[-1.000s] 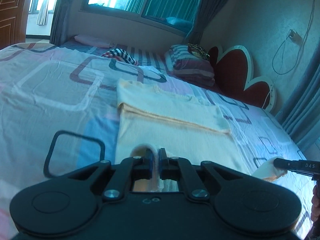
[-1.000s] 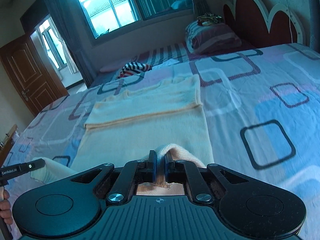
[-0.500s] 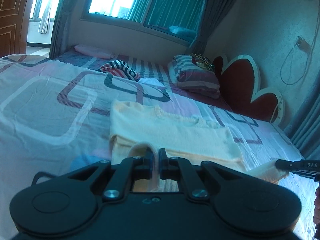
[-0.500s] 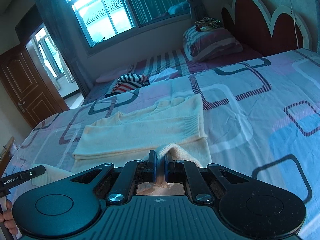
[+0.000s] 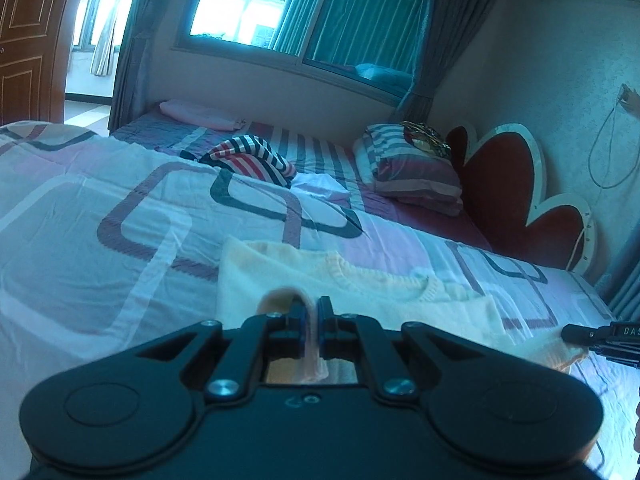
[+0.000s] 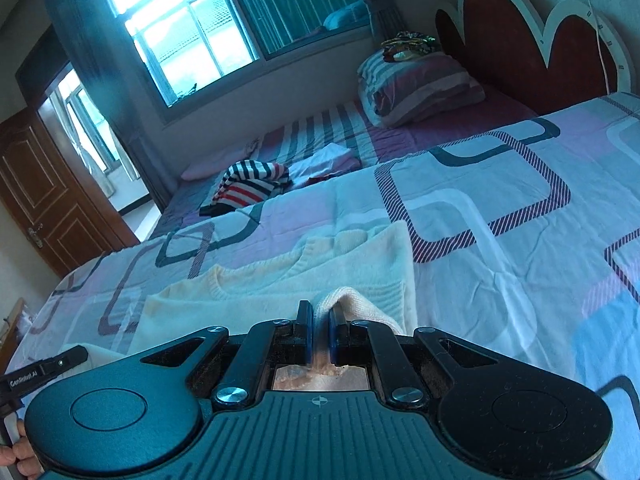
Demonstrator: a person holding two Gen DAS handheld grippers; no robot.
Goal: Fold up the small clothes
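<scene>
On the bed (image 5: 100,264), both our tongs, left (image 5: 312,312) and right (image 6: 320,316), clamp the cream sweater (image 5: 360,292); beyond it lie a striped garment (image 5: 248,160) and pillow (image 5: 412,176).

I had the sweater (image 5: 360,284) lying flat on the bed cover (image 5: 100,248), with everything else placed beyond it. The striped garment (image 5: 248,160) lay behind the sweater, toward the window (image 5: 304,12), and a small folded cloth (image 5: 320,190) sat just beside that garment. The pillow (image 5: 412,172) lay behind the sweater too, against the headboard (image 5: 512,196), with a bundle (image 5: 426,142) on top of it. The door (image 6: 44,208) stood far off beyond the sweater's other end.
</scene>
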